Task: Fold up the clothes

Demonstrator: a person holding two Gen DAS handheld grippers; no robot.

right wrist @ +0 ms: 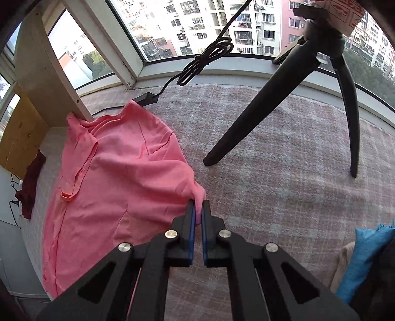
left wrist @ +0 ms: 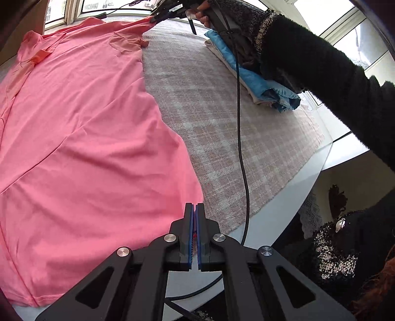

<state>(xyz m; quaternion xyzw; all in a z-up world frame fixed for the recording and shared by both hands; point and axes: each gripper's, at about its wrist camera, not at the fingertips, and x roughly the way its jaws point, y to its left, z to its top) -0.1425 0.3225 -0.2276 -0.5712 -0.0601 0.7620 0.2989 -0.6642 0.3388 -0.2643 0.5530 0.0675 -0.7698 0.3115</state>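
A pink short-sleeved shirt (left wrist: 81, 138) lies spread flat on a pale checked blanket (left wrist: 217, 128). My left gripper (left wrist: 194, 210) is shut on the shirt's near hem corner, with a sliver of pink cloth between its blue pads. In the right wrist view the same pink shirt (right wrist: 118, 187) bunches toward my right gripper (right wrist: 198, 210), which is shut on a pinch of cloth at the shirt's right edge. That right gripper (left wrist: 154, 19) shows far off in the left wrist view, held by a hand in a black fuzzy sleeve (left wrist: 321, 64) at the shirt's far corner.
A stack of folded clothes, blue on top (left wrist: 256, 81), sits at the blanket's right side. A black tripod (right wrist: 284, 98) stands on the blanket by the window. A black cable (left wrist: 240, 138) hangs across the blanket. A wooden board (right wrist: 47, 74) and dark red cloth (right wrist: 30, 185) lie left.
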